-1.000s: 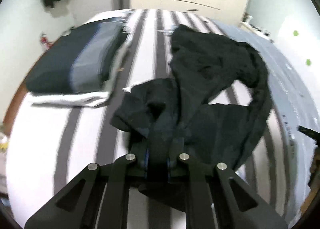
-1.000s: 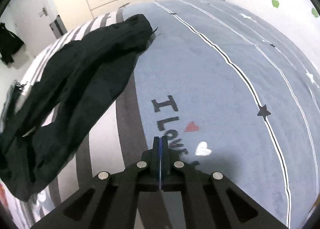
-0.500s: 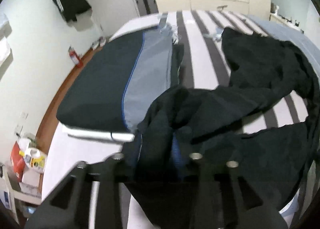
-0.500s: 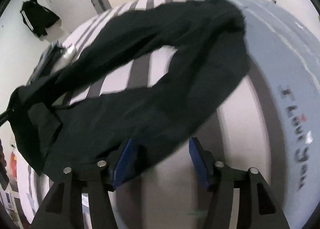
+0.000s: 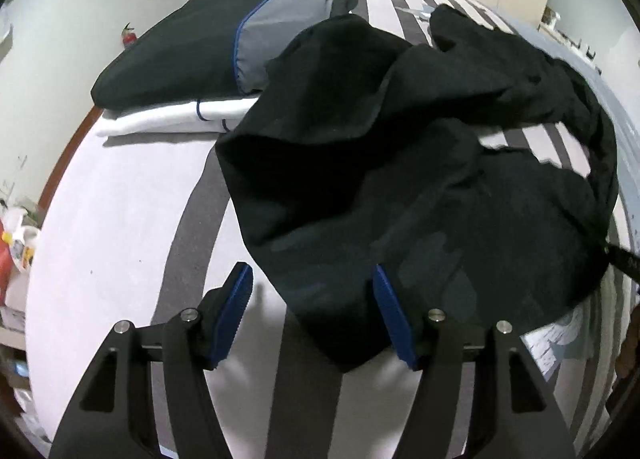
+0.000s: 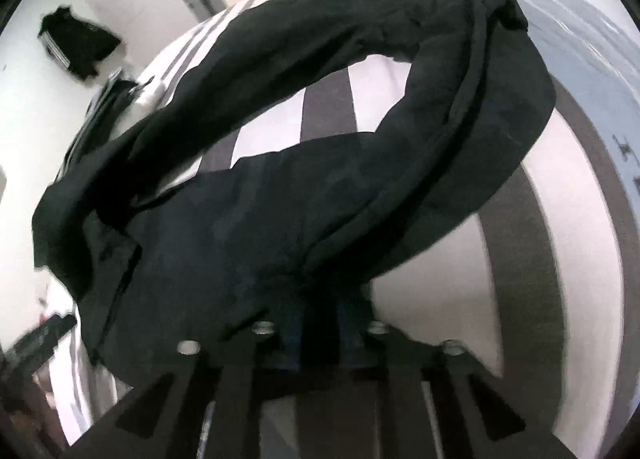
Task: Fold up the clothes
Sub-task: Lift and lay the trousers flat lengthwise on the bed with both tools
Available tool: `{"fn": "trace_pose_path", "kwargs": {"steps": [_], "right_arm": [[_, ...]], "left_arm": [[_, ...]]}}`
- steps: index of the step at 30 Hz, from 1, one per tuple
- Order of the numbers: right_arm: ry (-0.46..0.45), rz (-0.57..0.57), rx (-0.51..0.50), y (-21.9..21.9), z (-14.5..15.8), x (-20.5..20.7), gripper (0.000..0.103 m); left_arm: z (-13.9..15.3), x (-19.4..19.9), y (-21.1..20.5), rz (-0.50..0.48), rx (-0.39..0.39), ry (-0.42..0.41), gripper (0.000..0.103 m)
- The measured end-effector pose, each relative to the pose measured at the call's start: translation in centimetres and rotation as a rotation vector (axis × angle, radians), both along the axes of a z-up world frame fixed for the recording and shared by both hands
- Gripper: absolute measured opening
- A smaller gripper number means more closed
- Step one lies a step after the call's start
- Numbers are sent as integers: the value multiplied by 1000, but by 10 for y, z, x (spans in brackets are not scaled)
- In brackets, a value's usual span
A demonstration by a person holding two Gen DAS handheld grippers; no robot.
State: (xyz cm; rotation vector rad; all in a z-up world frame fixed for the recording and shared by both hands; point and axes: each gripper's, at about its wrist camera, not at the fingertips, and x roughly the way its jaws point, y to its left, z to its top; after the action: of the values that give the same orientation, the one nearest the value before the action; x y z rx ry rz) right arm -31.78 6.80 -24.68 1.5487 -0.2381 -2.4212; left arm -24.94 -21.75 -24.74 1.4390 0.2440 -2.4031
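Note:
A black garment [image 5: 400, 179] lies crumpled on the striped bed [image 5: 132, 219], bent into a loop in the right wrist view [image 6: 320, 199]. My left gripper [image 5: 314, 315] hovers low over its near corner with the jaws opening. The corner lies between the blue pads [image 5: 236, 311], which do not press on it. My right gripper [image 6: 320, 335] is shut on a bunched edge of the same black garment, and the cloth hides most of its pads.
A folded stack [image 5: 200, 47] of dark, grey and white clothes sits at the bed's far left. A grey-blue blanket [image 6: 592, 59] covers the right side. A black jacket [image 6: 76, 43] hangs on the wall. Clutter [image 5: 16, 243] lies on the floor to the left.
The left gripper let go of the black cloth, spread its jaws and sank toward the bed. The right gripper swung from the blanket onto the garment, opened, then shut on its edge.

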Motion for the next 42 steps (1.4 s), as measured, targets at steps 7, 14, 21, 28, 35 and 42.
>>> {"fn": "trace_pose_path", "kwargs": {"steps": [7,14,21,28,35,42], "right_arm": [[27,-61,141,104,41,35,7],[25,-142,384,260,70,52,11],[87,-103,305,268,93,51,28],[44,44,129,161,57,60,42],[30,113,273,93,-2,65,53],[32,129,165,121,1,61,8]], "left_arm": [[4,3,15,19,65,19,60],[-6,-13,60,-63,14,-7,60],[-34,-58,82,-104,-169,-65,61],[-44,-73,63,-72,-63,-11,52],[-41,-60,62,-53,1,40,6],[-12,12,106,-118,137,70,5]]}}
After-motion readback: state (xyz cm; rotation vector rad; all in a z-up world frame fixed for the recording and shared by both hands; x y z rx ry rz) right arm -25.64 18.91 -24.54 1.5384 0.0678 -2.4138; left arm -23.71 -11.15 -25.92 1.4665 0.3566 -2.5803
